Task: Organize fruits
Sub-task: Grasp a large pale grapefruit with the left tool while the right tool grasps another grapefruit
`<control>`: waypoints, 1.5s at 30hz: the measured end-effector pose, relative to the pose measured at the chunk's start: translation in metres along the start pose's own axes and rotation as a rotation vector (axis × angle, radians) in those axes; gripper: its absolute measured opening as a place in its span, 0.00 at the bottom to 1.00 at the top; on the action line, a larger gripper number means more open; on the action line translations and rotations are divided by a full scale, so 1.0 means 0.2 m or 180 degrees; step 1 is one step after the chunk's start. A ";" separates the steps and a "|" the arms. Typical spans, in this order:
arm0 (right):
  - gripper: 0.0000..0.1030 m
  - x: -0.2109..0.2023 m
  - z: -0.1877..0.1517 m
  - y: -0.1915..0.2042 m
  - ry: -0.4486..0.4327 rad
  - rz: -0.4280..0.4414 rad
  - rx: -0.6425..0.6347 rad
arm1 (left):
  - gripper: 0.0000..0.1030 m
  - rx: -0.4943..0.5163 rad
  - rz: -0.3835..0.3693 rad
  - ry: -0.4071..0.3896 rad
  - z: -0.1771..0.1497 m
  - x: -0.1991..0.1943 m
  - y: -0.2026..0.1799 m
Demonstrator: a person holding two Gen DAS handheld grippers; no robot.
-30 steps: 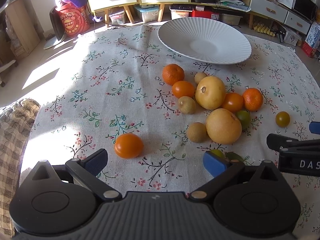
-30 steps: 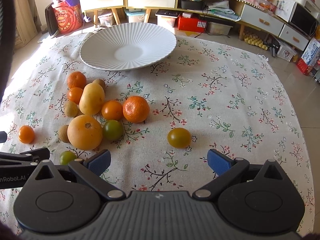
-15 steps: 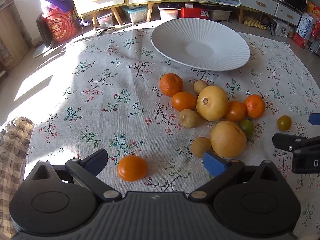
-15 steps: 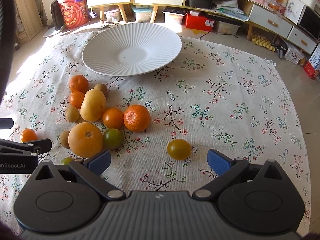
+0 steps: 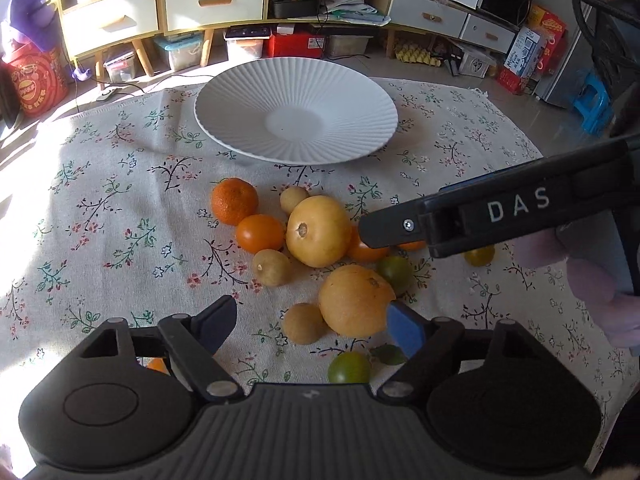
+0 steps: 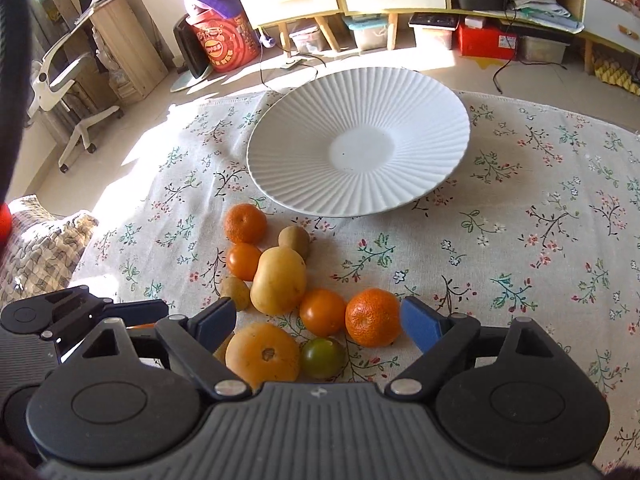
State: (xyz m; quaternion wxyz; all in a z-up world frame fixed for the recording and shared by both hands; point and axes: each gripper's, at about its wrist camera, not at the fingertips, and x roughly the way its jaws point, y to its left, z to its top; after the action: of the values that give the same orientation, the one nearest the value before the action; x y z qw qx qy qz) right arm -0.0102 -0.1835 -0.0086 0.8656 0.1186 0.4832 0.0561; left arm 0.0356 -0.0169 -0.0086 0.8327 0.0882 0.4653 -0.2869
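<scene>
Both spread wide — left hand-held gripper (image 5: pixel 310 326), right hand-held gripper (image 6: pixel 316 318) — over the fruit cluster (image 6: pixel 280 284); the right view alone shows bare surface (image 6: pixel 540 248) rightward.

Home living room: drawer cabinets (image 5: pixel 216 2), floral tablecloth (image 5: pixel 120 208)

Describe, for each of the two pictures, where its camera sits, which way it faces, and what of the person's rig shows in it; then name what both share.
Left wrist: rides the open left gripper, facing the white plate over the fruit pile; the right gripper's finger crosses at right.
Right wrist: rides the open right gripper, facing the same plate; the left gripper's body shows at left.
Shared: plate, floral tablecloth, yellow pear.
</scene>
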 end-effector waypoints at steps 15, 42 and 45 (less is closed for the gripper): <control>0.61 0.13 0.04 0.07 0.0032 0.0098 -0.0292 | 0.51 0.0148 -0.0555 -0.0033 0.00 0.10 -0.02; 0.38 0.20 0.03 0.10 0.0032 0.0116 -0.0255 | 0.41 0.0157 -0.0407 0.0045 -0.04 0.14 -0.05; 0.38 0.20 0.02 0.11 0.0013 0.0081 -0.0283 | 0.41 0.0145 -0.0395 0.0045 -0.04 0.14 -0.04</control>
State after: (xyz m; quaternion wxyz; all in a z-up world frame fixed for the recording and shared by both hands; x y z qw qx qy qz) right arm 0.0151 -0.1548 -0.0335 0.8683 0.0860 0.4805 0.0887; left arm 0.0358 -0.0316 -0.0356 0.8078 0.0801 0.4691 -0.3478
